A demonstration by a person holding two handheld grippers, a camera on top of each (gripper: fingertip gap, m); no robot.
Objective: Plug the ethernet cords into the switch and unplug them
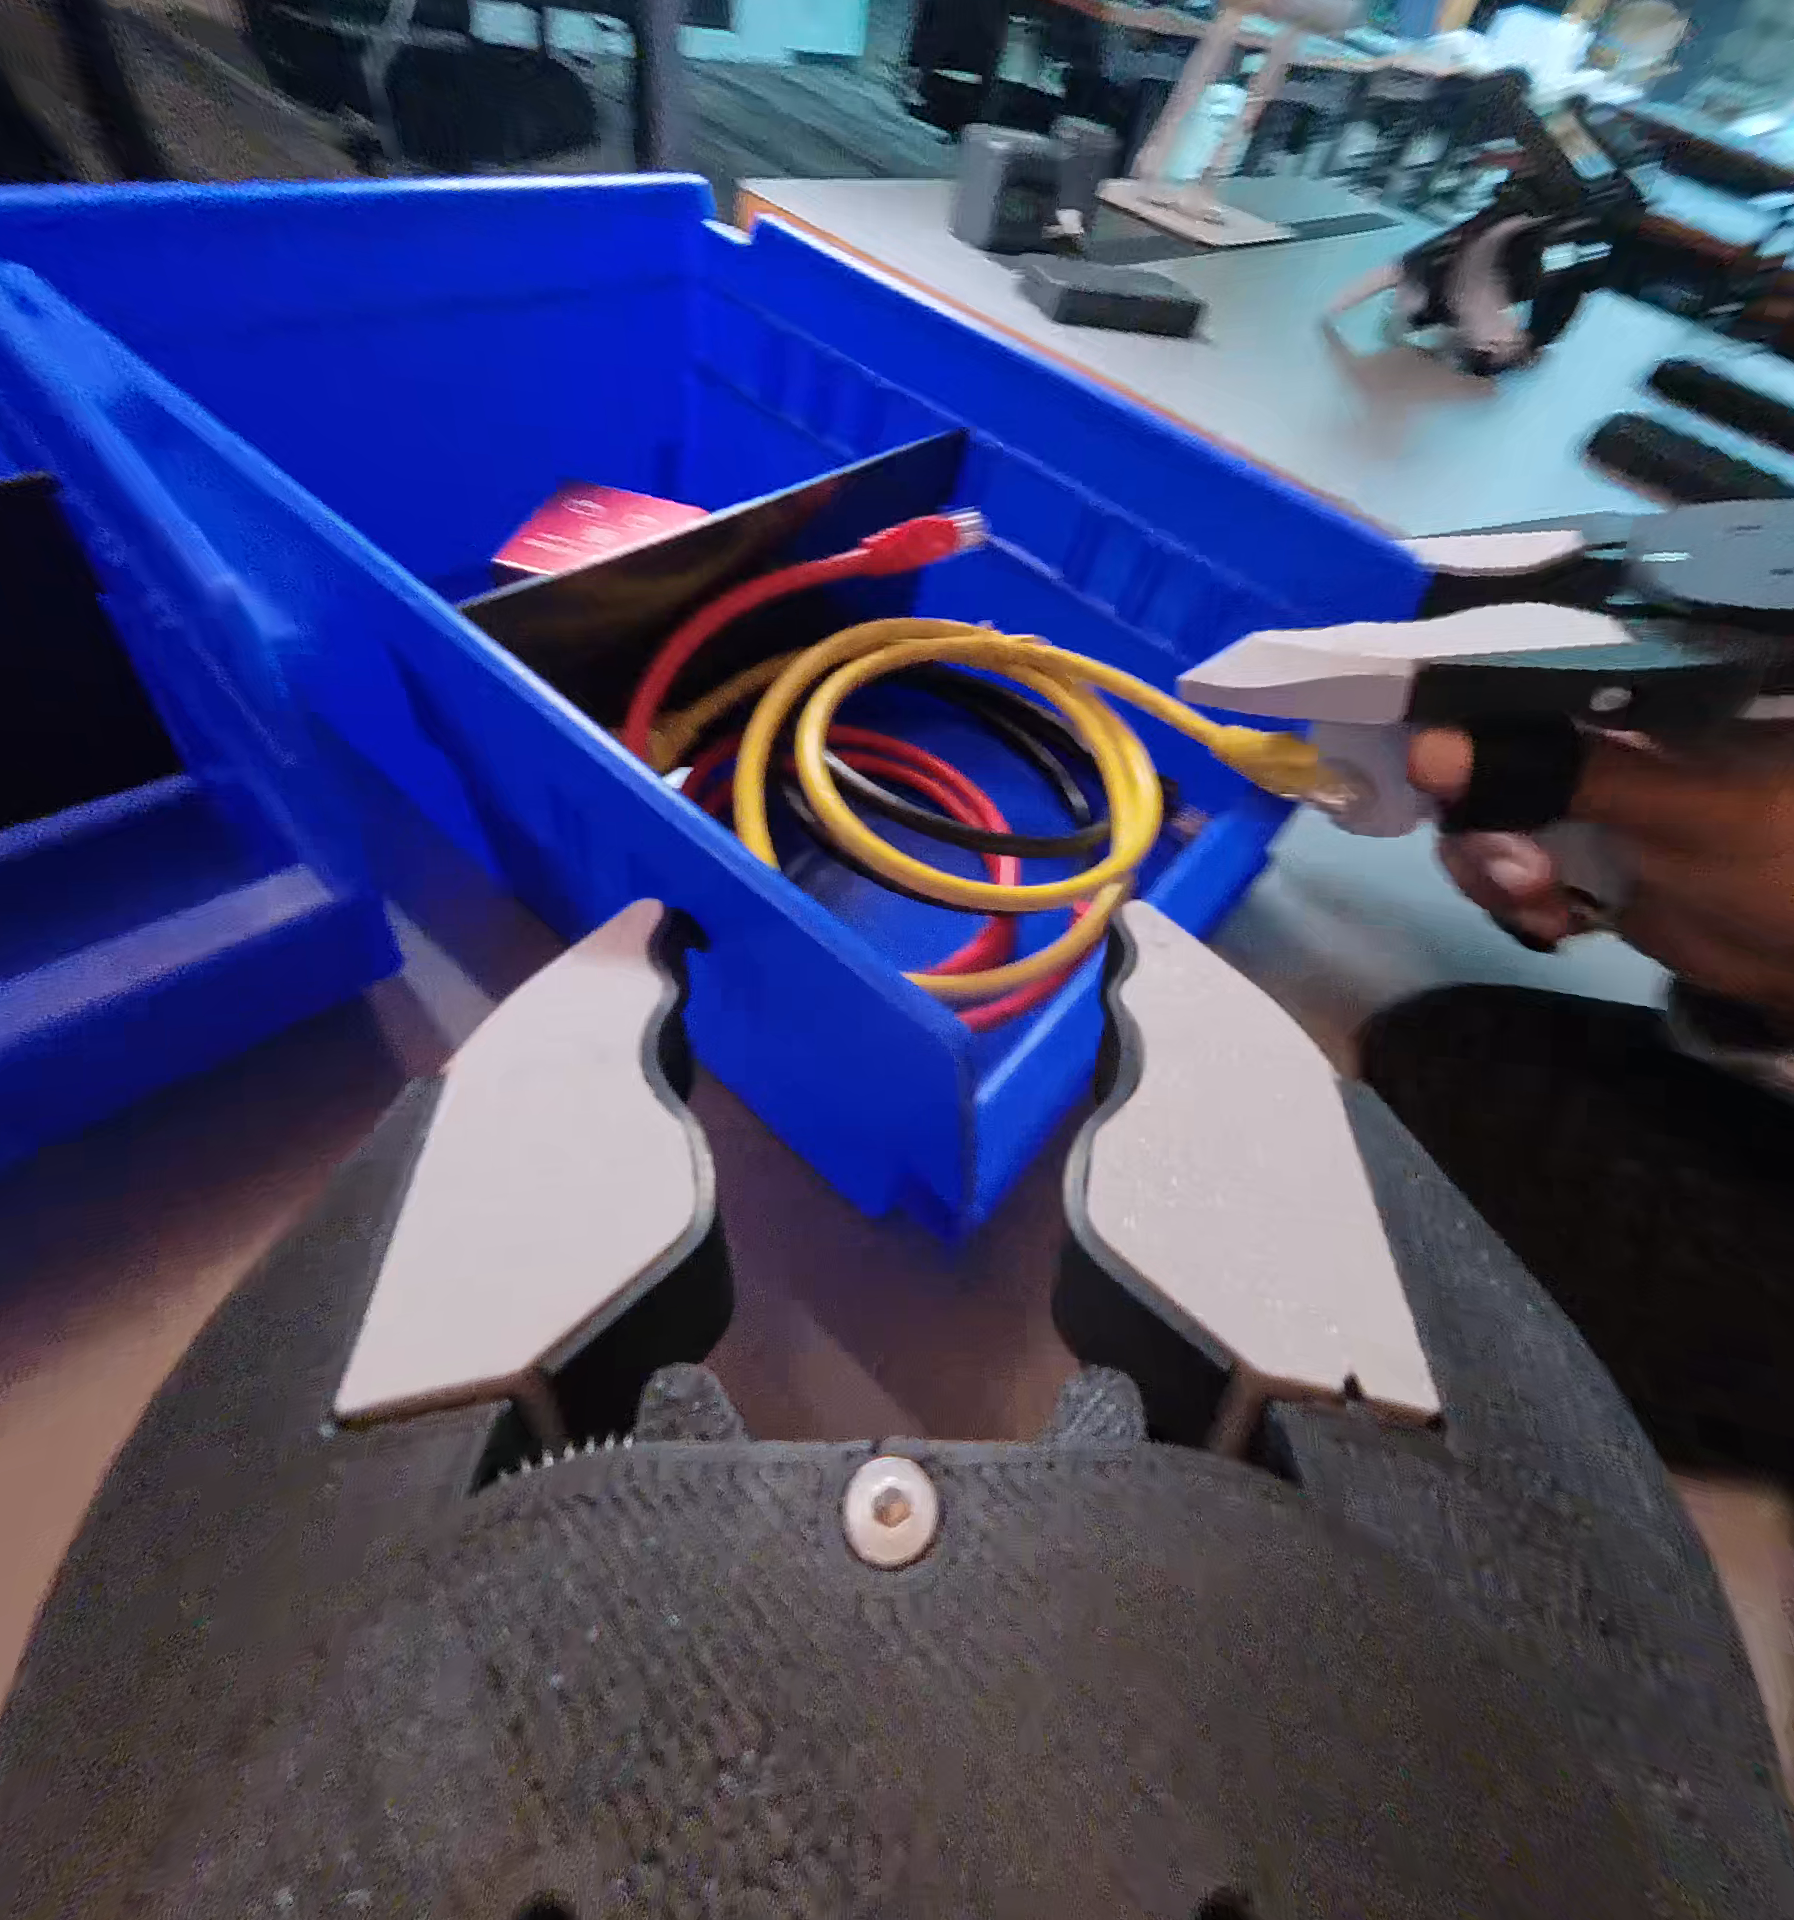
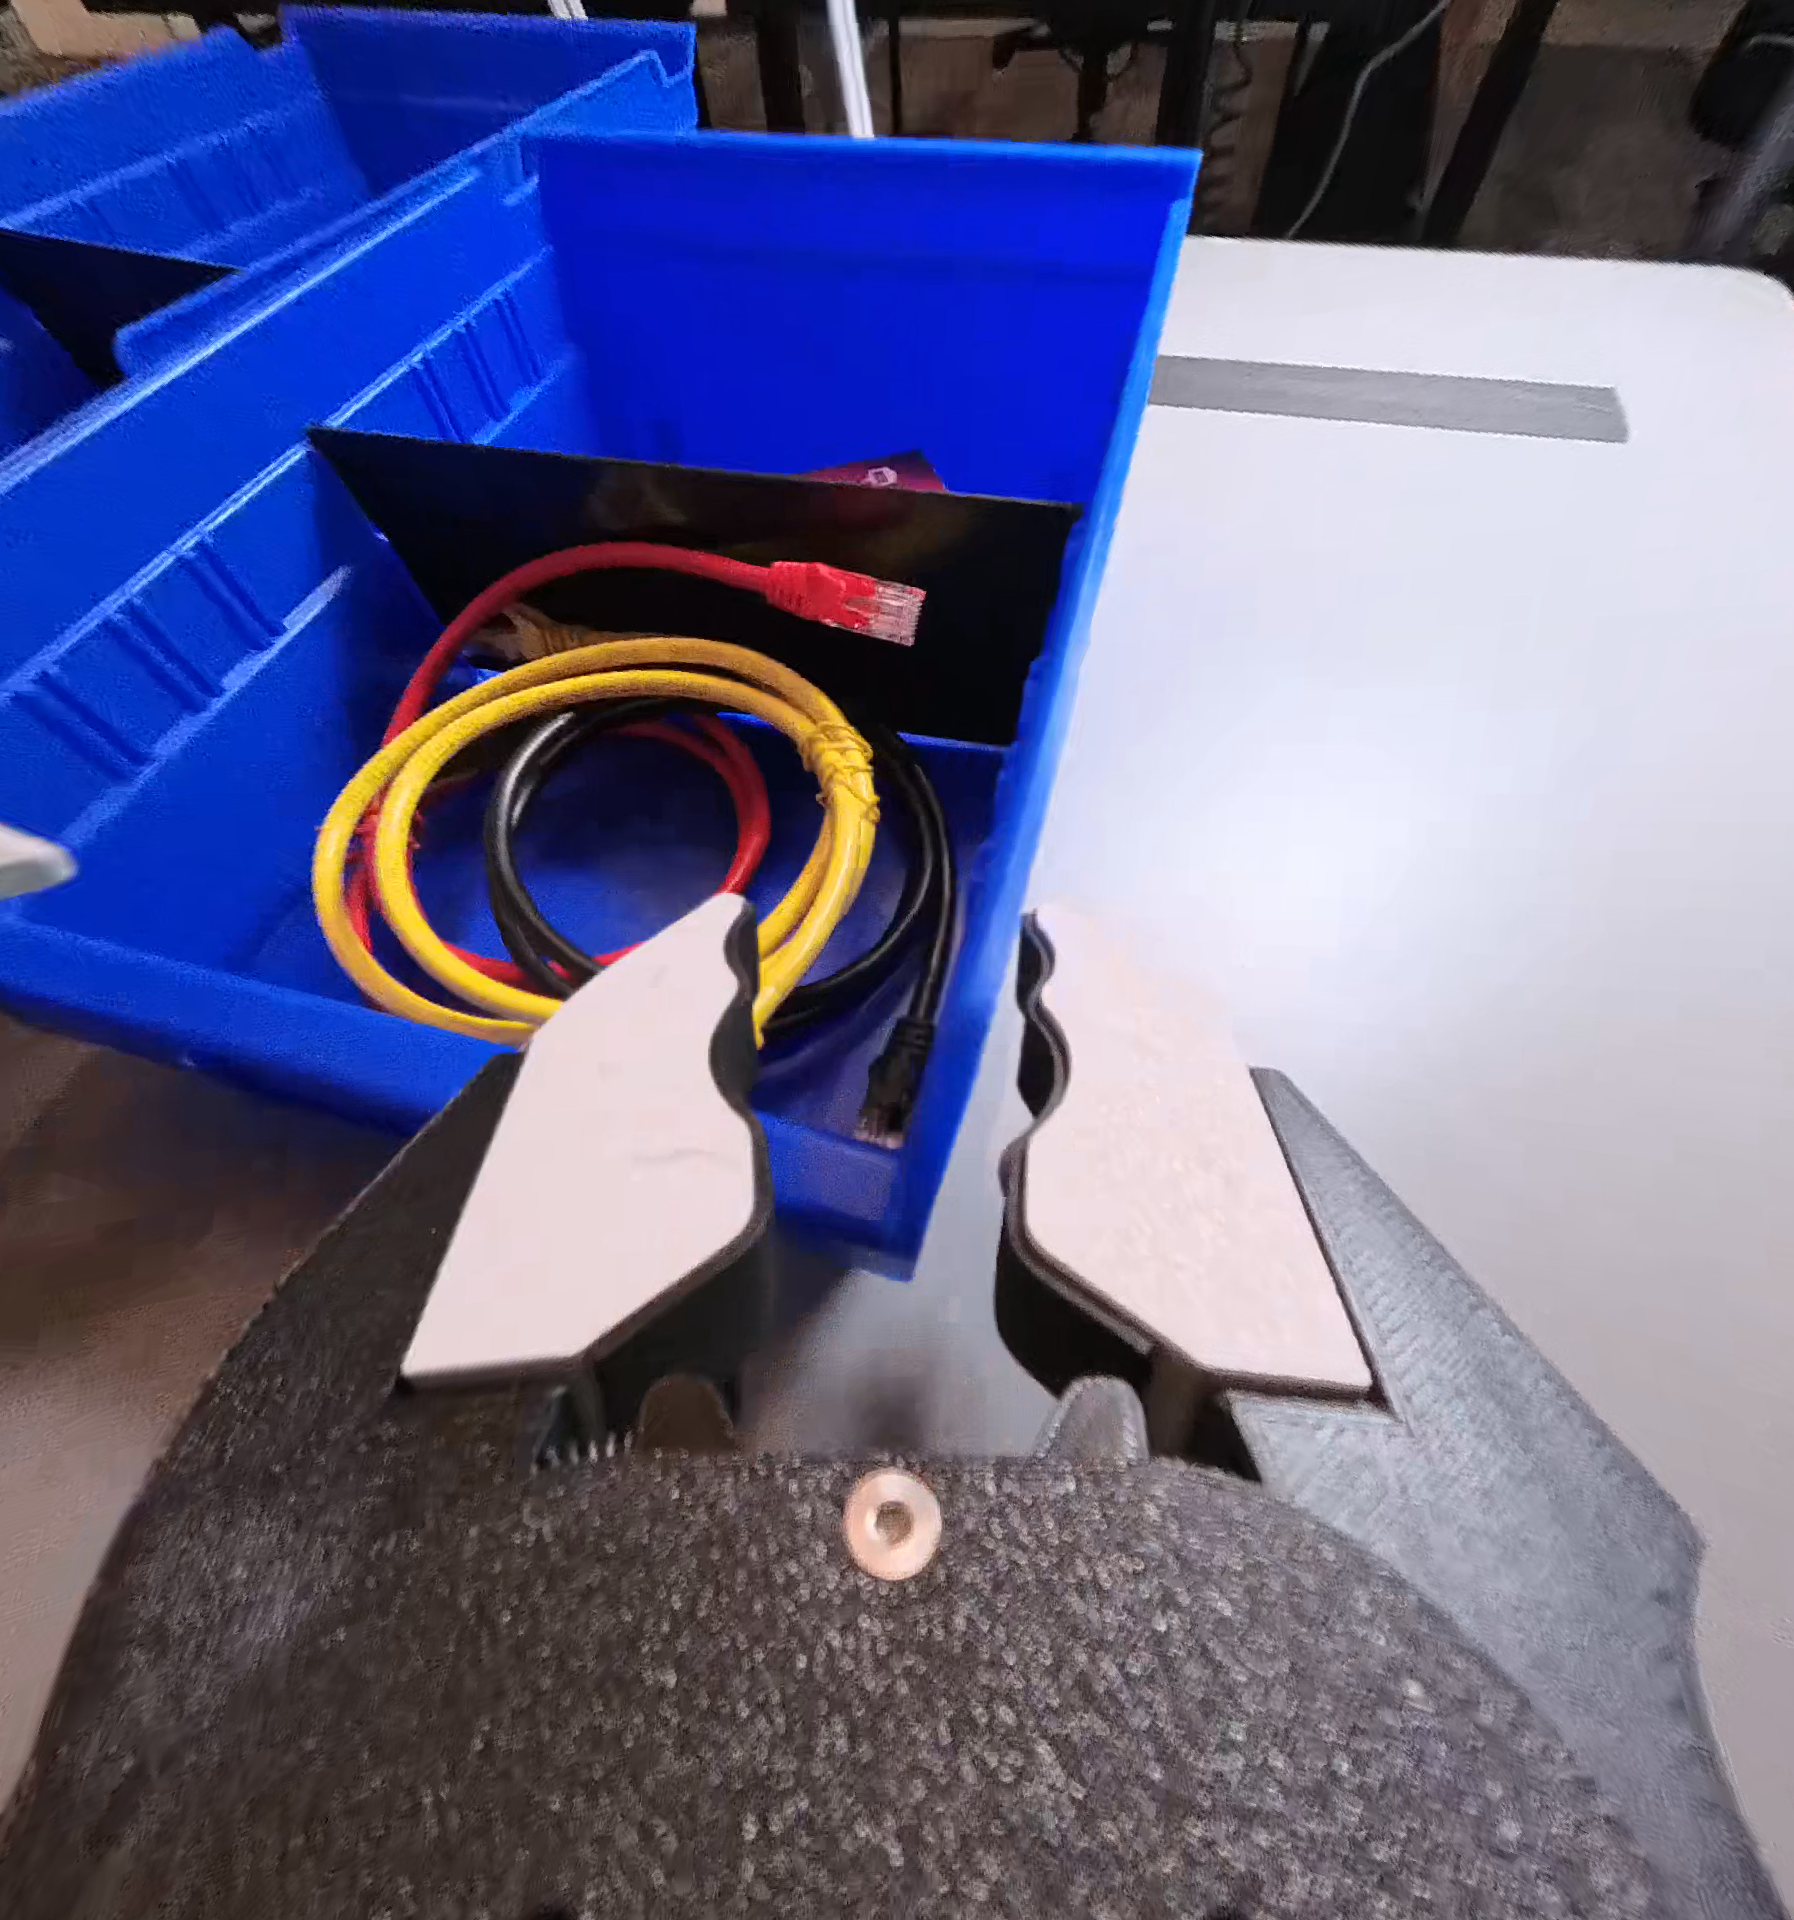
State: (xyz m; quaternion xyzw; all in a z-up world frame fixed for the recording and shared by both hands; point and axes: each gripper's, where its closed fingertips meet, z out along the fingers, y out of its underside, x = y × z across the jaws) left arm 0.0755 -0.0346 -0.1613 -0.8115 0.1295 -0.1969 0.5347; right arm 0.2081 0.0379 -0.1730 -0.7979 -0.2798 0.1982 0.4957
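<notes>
The left gripper [image 1: 888,914] is held open and empty at the near corner of the blue bin [image 1: 820,1060]. The coiled ethernet cords (yellow [image 2: 602,665], red [image 2: 581,571], black [image 2: 929,831]) are found inside, just ahead. The right gripper [image 2: 882,920] is open too, and nearer. The black plug [image 2: 893,1081] is pointed back toward it, lying lengthwise along the bin's right wall.

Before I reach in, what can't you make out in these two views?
- Switch: in neither view.
- Reddish box: mostly hidden behind the black divider in both views.
- Yellow cord: far plug tucked under the red cord, right wrist view.
- Background desks: blurred, left wrist view.
</notes>
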